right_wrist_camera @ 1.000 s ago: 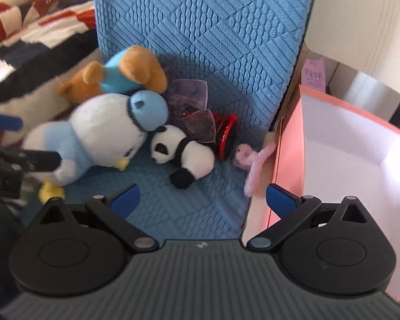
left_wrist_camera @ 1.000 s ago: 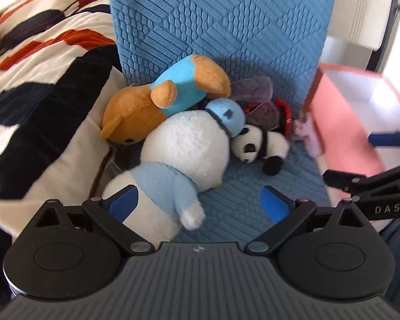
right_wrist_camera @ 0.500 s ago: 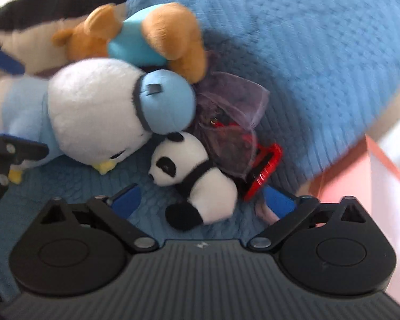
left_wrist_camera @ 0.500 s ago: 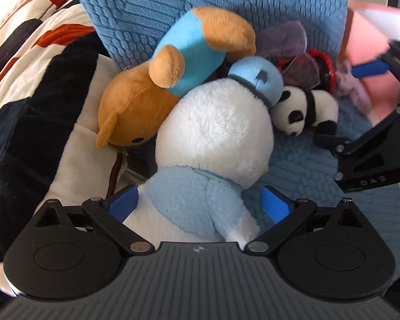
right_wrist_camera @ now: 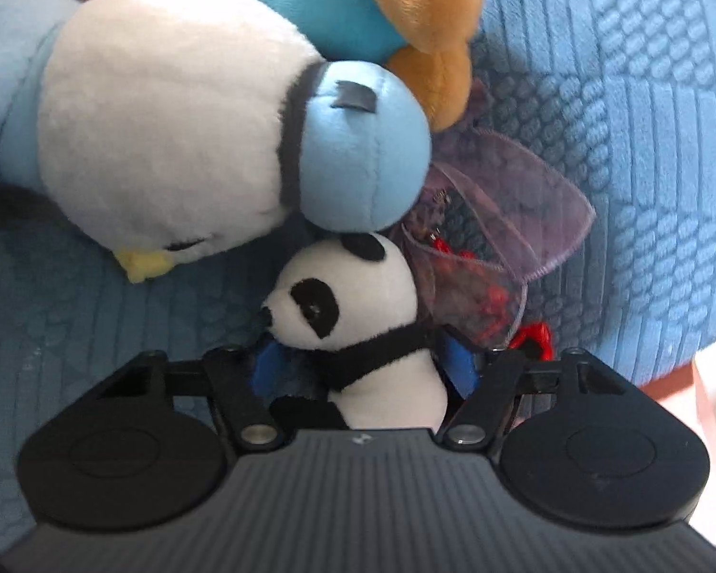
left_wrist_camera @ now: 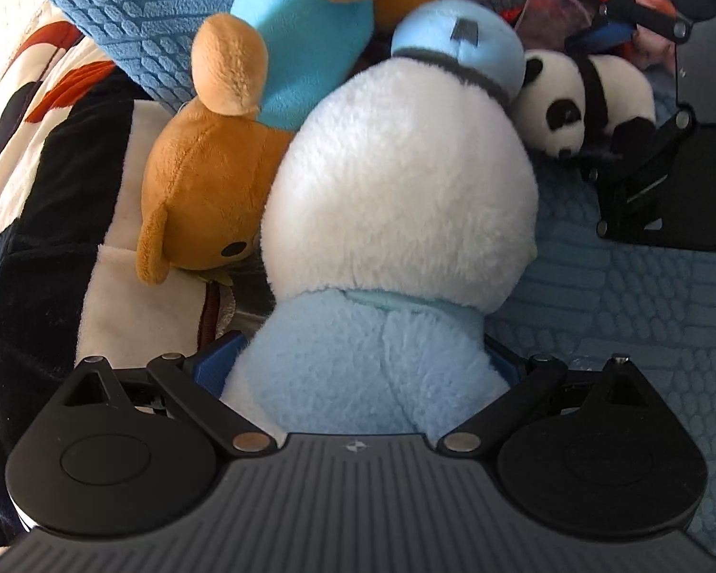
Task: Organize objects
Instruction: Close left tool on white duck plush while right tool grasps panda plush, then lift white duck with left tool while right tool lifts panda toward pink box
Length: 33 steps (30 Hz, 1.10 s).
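A white plush duck [left_wrist_camera: 396,181] with a pale blue body and cap lies on the blue chair seat [left_wrist_camera: 620,296]. My left gripper [left_wrist_camera: 358,372] is shut on its blue body. A small panda plush [right_wrist_camera: 353,315] lies by the duck's cap [right_wrist_camera: 363,143]. My right gripper [right_wrist_camera: 365,363] is shut on the panda's body. It shows in the left wrist view [left_wrist_camera: 592,95] too, with the right gripper [left_wrist_camera: 654,153] around it. A brown bear [left_wrist_camera: 215,181] in a blue shirt lies behind the duck.
A purple mesh pouch [right_wrist_camera: 496,248] with red bits inside and a red clip [right_wrist_camera: 532,339] lie behind the panda. The blue chair back [right_wrist_camera: 620,119] rises behind. A striped blanket [left_wrist_camera: 38,200] lies to the left. A pink box edge [right_wrist_camera: 711,382] is at the right.
Both grippers moved forward into the toys. The left jaws closed on the duck's blue body; the right jaws closed on the panda.
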Motion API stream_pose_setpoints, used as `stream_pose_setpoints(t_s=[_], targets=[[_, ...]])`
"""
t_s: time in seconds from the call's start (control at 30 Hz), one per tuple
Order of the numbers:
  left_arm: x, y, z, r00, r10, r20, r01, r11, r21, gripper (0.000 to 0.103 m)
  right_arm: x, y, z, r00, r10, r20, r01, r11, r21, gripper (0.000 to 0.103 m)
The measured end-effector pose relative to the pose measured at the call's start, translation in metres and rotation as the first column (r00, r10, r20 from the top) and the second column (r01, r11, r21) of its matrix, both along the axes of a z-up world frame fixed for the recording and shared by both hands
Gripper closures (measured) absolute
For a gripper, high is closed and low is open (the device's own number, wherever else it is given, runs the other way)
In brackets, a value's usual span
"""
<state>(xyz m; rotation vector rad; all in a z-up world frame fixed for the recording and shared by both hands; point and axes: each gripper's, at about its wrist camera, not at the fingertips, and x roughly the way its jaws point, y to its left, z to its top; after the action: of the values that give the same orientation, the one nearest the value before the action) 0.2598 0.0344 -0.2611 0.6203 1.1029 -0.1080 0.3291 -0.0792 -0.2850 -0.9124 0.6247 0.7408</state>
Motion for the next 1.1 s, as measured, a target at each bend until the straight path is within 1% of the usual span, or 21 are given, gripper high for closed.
stream_pose_setpoints(t_s=[0.07,0.13,0.3,0.37,0.47,0.57,0.6,0.63,0.67,0.7,0.73,0.77,0.83,0.87,0.9,0.93,0.97,1.0,1.07,1.1], targets=[[0.001,0.001,0.0,1.0,0.009,0.001,-0.009,1.0,0.0,0.004,-0.001,0.002,0.0,1.0,0.017,0.0,-0.017,1.0,-0.017,0.041],[0.001,0.002,0.003,1.0,0.017,-0.002,-0.017,1.0,-0.007,0.006,-0.001,0.002,0.003,1.0,-0.001,-0.016,0.001,1.0,-0.02,0.042],[-0.006,0.004,0.011,0.999,0.039,0.006,-0.039,0.999,-0.021,0.011,-0.005,-0.009,0.023,0.998,-0.051,-0.034,0.052,0.998,0.02,0.043],[-0.011,0.004,0.017,0.999,0.054,0.001,-0.054,0.997,-0.046,0.012,-0.008,-0.016,0.032,0.997,-0.067,-0.049,0.069,0.997,0.038,0.043],[-0.02,0.005,0.027,0.996,0.092,-0.006,-0.092,0.99,-0.103,0.013,-0.011,-0.033,0.044,0.989,-0.105,-0.102,0.112,0.991,0.072,0.043],[-0.033,0.003,0.036,0.993,0.12,-0.014,-0.121,0.981,-0.149,0.014,-0.016,-0.05,0.061,0.974,-0.156,-0.162,0.176,0.978,0.113,0.043],[-0.038,0.002,0.038,0.991,0.131,-0.016,-0.131,0.978,-0.163,0.014,-0.015,-0.054,0.073,0.965,-0.176,-0.192,0.202,0.971,0.128,0.043],[-0.038,-0.006,0.043,0.989,0.145,-0.018,-0.146,0.974,-0.176,0.014,-0.02,-0.06,0.076,0.953,-0.2,-0.225,0.235,0.962,0.141,0.043],[-0.043,-0.006,0.046,0.986,0.164,-0.023,-0.165,0.967,-0.195,0.015,-0.027,-0.069,0.074,0.942,-0.223,-0.251,0.265,0.953,0.15,0.043],[-0.048,-0.006,0.049,0.983,0.182,-0.028,-0.184,0.959,-0.218,0.015,-0.022,-0.071,0.076,0.927,-0.247,-0.284,0.299,0.941,0.159,0.043],[-0.054,-0.005,0.051,0.979,0.202,-0.037,-0.205,0.949,-0.241,0.015,-0.033,-0.079,0.073,0.908,-0.269,-0.32,0.333,0.928,0.166,0.043],[-0.06,-0.002,0.054,0.973,0.225,-0.049,-0.23,0.936,-0.266,0.015,-0.031,-0.079,0.077,0.886,-0.291,-0.361,0.369,0.914,0.169,0.043],[-0.077,0.001,0.056,0.959,0.275,-0.068,-0.282,0.91,-0.305,0.015,-0.038,-0.098,0.084,0.817,-0.33,-0.473,0.451,0.876,0.168,0.043],[-0.083,0.003,0.06,0.952,0.297,-0.074,-0.305,0.899,-0.314,0.015,-0.042,-0.106,0.082,0.781,-0.339,-0.524,0.483,0.86,0.164,0.043],[-0.087,0.005,0.064,0.945,0.316,-0.085,-0.326,0.888,-0.323,0.015,-0.039,-0.109,0.077,0.759,-0.345,-0.552,0.501,0.851,0.157,0.043],[-0.094,0.008,0.065,0.937,0.334,-0.1,-0.347,0.876,-0.336,0.015,-0.044,-0.112,0.074,0.748,-0.352,-0.563,0.509,0.848,0.146,0.043],[-0.098,0.013,0.066,0.93,0.349,-0.119,-0.368,0.86,-0.353,0.015,-0.052,-0.118,0.072,0.744,-0.356,-0.565,0.509,0.85,0.134,0.043],[-0.101,0.016,0.067,0.926,0.356,-0.128,-0.377,0.852,-0.364,0.015,-0.058,-0.117,0.068,0.742,-0.357,-0.567,0.504,0.855,0.121,0.043],[-0.106,0.019,0.071,0.926,0.351,-0.139,-0.377,0.846,-0.378,0.015,-0.062,-0.118,0.057,0.727,-0.368,-0.58,0.509,0.856,0.095,0.043],[-0.104,0.023,0.072,0.925,0.351,-0.144,-0.379,0.838,-0.393,0.015,-0.059,-0.115,0.052,0.716,-0.376,-0.588,0.513,0.855,0.079,0.043]])
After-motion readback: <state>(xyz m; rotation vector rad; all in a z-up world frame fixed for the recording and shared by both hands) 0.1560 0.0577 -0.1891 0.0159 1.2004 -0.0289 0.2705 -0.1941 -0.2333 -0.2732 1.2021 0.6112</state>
